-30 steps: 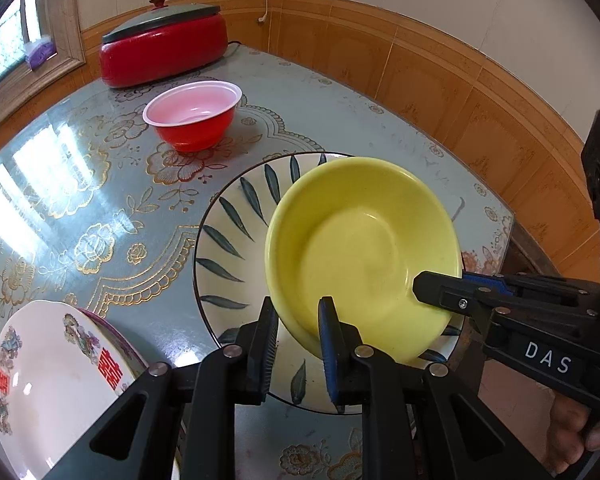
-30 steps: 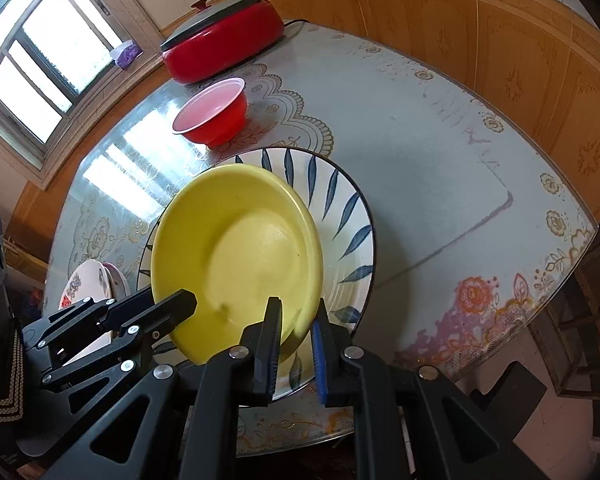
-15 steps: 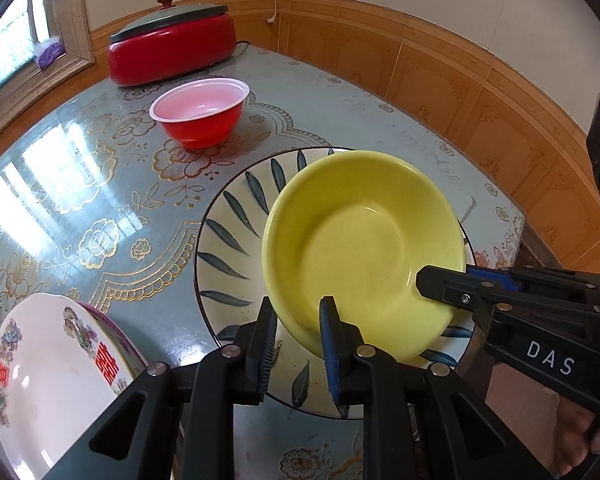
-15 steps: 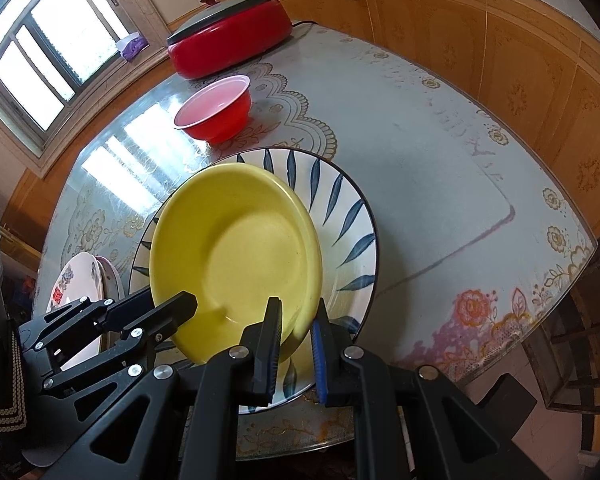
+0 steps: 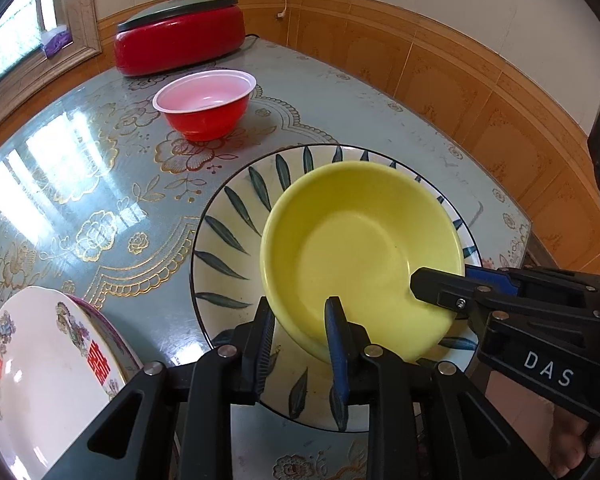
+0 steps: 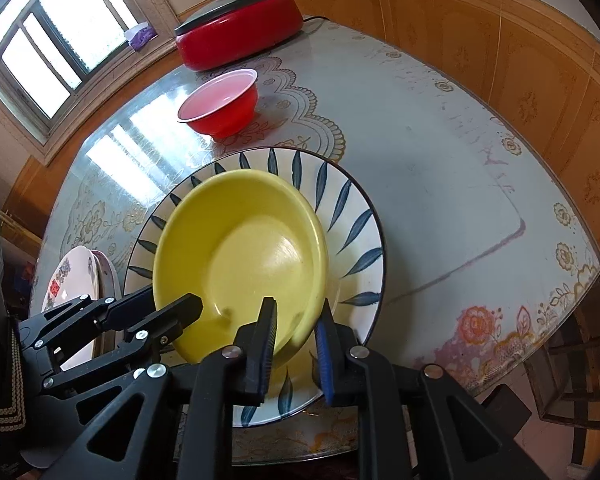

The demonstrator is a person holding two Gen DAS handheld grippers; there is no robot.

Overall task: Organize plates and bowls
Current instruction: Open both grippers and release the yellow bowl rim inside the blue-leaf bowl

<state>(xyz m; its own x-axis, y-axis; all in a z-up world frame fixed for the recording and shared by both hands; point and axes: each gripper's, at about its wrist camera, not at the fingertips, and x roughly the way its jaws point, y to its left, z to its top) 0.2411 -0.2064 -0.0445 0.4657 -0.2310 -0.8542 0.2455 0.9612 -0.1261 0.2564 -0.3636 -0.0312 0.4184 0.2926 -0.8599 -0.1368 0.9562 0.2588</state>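
A yellow bowl (image 5: 360, 248) sits on a large white plate with blue leaf marks (image 5: 240, 216). My left gripper (image 5: 300, 316) is shut on the bowl's near rim. My right gripper (image 6: 296, 316) is shut on the same bowl's rim (image 6: 236, 252), further right; its fingers (image 5: 440, 284) show in the left wrist view. The leaf plate (image 6: 352, 216) lies at the table's front edge. A red bowl with a white rim (image 5: 205, 105) stands further back; it also shows in the right wrist view (image 6: 220, 105).
A white plate with red characters (image 5: 40, 372) lies on a stack at the left front; it also shows in the right wrist view (image 6: 68, 276). A red electric pot with a grey lid (image 5: 180, 40) stands at the back. Wood-panelled wall (image 5: 480, 80) runs along the right.
The yellow bowl has come down a little and now rests lower on the leaf plate. Both grippers moved with it and kept their hold.
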